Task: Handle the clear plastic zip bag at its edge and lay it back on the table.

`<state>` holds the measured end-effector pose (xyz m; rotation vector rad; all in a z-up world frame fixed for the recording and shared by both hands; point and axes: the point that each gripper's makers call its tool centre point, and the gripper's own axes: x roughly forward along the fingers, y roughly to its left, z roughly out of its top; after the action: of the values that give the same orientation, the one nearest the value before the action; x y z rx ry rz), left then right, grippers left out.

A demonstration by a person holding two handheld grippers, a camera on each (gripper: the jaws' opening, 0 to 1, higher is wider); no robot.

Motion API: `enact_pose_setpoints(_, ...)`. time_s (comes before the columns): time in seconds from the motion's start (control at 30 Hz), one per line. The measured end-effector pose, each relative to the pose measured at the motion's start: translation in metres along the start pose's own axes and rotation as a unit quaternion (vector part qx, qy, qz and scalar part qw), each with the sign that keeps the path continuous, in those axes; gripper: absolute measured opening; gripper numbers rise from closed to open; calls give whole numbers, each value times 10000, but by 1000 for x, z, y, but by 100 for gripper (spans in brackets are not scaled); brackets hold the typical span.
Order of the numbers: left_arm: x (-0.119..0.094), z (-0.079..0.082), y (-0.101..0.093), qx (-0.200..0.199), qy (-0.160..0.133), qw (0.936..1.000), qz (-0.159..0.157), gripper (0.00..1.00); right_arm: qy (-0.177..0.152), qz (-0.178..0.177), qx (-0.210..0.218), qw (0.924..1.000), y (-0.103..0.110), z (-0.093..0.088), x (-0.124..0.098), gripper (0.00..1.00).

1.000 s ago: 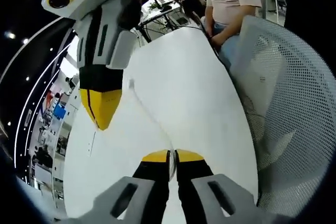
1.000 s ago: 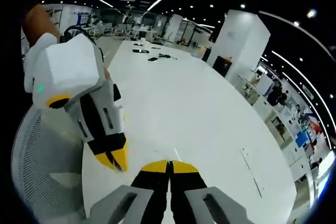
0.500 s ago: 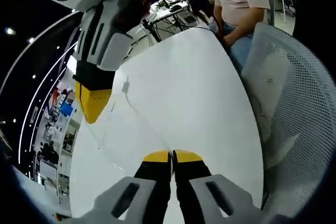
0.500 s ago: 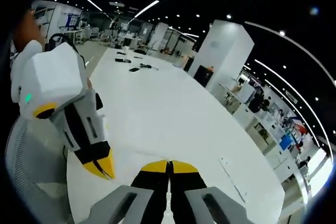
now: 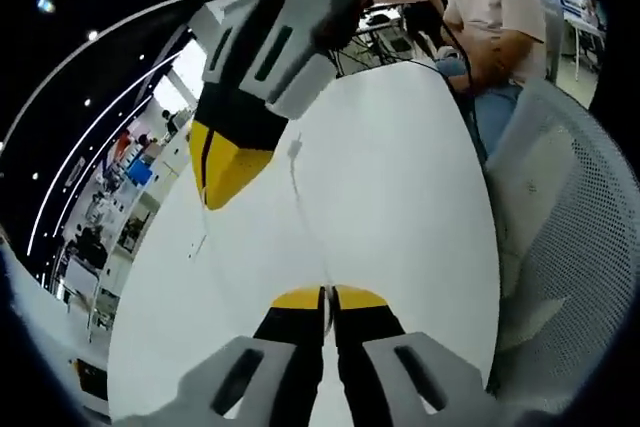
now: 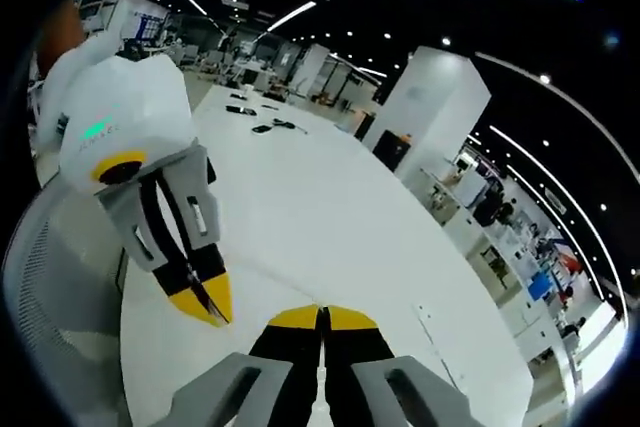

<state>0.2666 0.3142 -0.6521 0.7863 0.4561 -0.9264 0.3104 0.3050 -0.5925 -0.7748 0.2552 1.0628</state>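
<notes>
The clear plastic zip bag (image 5: 262, 237) hangs stretched over the white table (image 5: 400, 187), almost invisible apart from its edge line and small zip tab (image 5: 295, 150). In the left gripper view my left gripper (image 5: 325, 297) is shut on the bag's edge at the bottom. My right gripper (image 5: 222, 169) comes in from the upper left, its yellow tips together at the bag's far part. In the right gripper view my right gripper (image 6: 322, 315) is shut on the faint bag edge (image 6: 270, 287), and my left gripper (image 6: 205, 299) sits close beside it on the left, above the table (image 6: 330, 207).
A white mesh chair (image 5: 575, 247) stands against the table's right side, also seen as mesh chair (image 6: 55, 287). A person (image 5: 495, 32) sits at the table's far end. Small dark items (image 6: 255, 115) lie far down the table, near a white pillar (image 6: 430, 97).
Both views have shifted with the hands. Each gripper looms larger in the other's view, so they stand closer together. Both stay shut on the bag.
</notes>
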Motion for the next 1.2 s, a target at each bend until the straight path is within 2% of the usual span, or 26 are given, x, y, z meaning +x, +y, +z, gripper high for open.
enact_pose_setpoints(0.1, 6, -2, -4, -290, 6, 9996, -69, 1, 79, 46, -278, 9996, 4, -8, 7, 0)
enact_pose_setpoints(0.17, 8, 0, -7, -595, -115, 9981, -124, 1, 178, 73, -747, 9970, 7, -14, 12, 0)
enact_pose_setpoints(0.23, 10, -5, -9, -576, 1, 9982, -137, 1, 213, 138, -649, 9976, 14, -19, 17, 0)
enact_pose_setpoints(0.4, 13, -9, -10, -608, 11, 9980, -145, 3, 361, 198, -710, 9966, 21, -32, 25, 0)
enact_pose_setpoints(0.53, 8, -1, -10, -402, -258, 9988, -107, 4, 570, 267, -695, 9956, 26, -50, 31, 0)
enact_pose_setpoints(0.77, -6, -9, -1, -452, -332, 9984, 24, 3, 770, 333, -509, 9952, 30, -73, 44, 0)
enact_pose_setpoints(0.93, -21, -14, -6, -396, -492, 9980, -24, 3, 932, 253, -722, 9927, 28, -83, 51, 0)
enact_pose_setpoints(1.2, -34, -48, -20, -479, -281, 9984, -69, 2, 1095, 406, -961, 9885, 29, -96, 60, 0)
